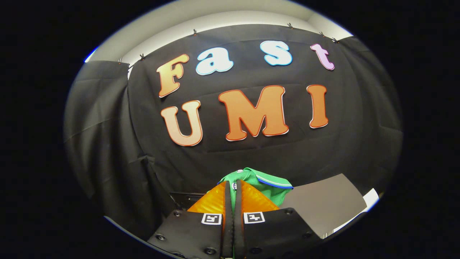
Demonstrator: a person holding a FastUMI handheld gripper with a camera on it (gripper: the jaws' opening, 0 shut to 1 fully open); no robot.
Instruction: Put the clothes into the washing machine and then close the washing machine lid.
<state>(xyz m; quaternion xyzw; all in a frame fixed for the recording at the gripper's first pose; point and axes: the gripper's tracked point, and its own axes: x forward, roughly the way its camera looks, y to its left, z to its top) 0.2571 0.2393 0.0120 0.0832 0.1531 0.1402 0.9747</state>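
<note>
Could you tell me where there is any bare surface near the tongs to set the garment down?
A bare grey surface lies just beyond and beside the tongs, bordered by the booth's black cloth wall. At the tips it is crowded: the tongs are pinched shut on the green garment, which bunches up ahead of them.
</note>
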